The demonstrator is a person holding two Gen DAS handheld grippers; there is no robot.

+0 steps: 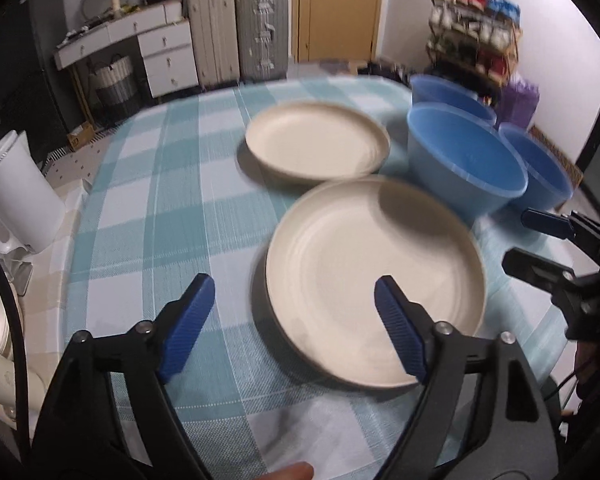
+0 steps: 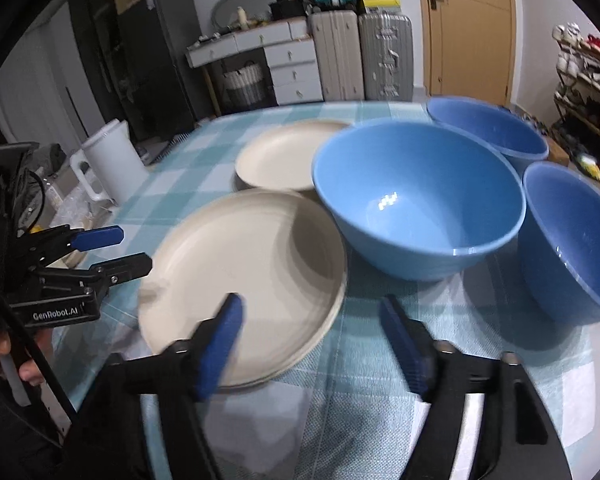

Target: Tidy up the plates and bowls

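Note:
Two cream plates lie on the checked tablecloth: a near plate and a far plate. Three blue bowls stand to their right: a middle bowl, a far bowl and a right bowl. My left gripper is open and empty, its right finger over the near plate's front part. My right gripper is open and empty, at the near plate's right edge, in front of the middle bowl. Each gripper shows in the other's view.
A white jug stands off the table's left side. The teal-and-white tablecloth covers the table. Suitcases, a white drawer unit, a door and a shoe rack stand behind the table.

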